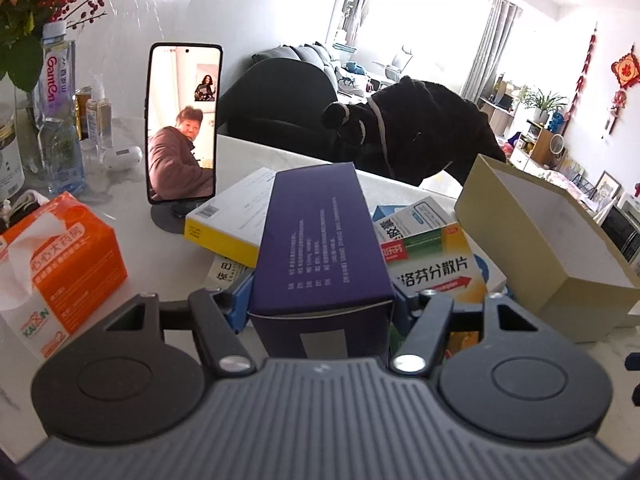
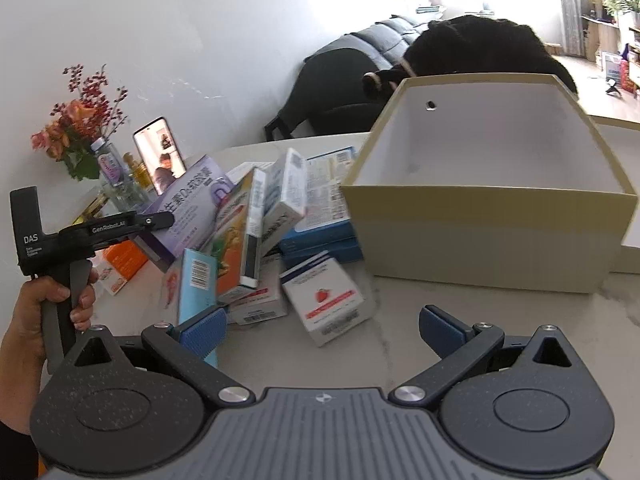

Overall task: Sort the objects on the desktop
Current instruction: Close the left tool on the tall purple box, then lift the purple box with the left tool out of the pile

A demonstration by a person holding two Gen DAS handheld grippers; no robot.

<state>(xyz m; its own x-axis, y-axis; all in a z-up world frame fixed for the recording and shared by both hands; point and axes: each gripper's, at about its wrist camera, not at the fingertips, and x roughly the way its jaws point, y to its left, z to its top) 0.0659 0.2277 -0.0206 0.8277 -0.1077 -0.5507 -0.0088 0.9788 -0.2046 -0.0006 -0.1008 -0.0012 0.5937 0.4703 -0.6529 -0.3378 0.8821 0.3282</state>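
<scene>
At the far left of the pale marble-patterned tabletop (image 1: 132, 216) an orange cardboard tissue box (image 1: 60, 264) stands with a white tissue pulled up from its slot, and beyond it a clear plastic water bottle (image 1: 56, 112) rises beside a bunch of orange and red flowers (image 2: 76, 128). Just right of these, a black smartphone (image 1: 182, 124) stands upright on a round dark stand, its screen lit (a video call, by the look of it). In the middle, the left gripper (image 1: 316, 300) is clenched on a long dark purple cardboard box (image 1: 320, 240), its blue pads (image 1: 238, 300) pressing the box's two sides; in the right wrist view the box tilts above the heap, held by a hand (image 2: 52, 304) on the black handle. Beneath and beside it lies a jumbled pile of medicine cartons, among them a white and yellow flat box (image 1: 228, 220) and a white carton printed with a red strawberry (image 2: 328, 300). Nearer, the right gripper (image 2: 320, 328) hangs released over bare table, nothing between its fingers. At the right stands a large open beige cardboard box with a white inside (image 2: 480, 248), touching the pile's edge.
</scene>
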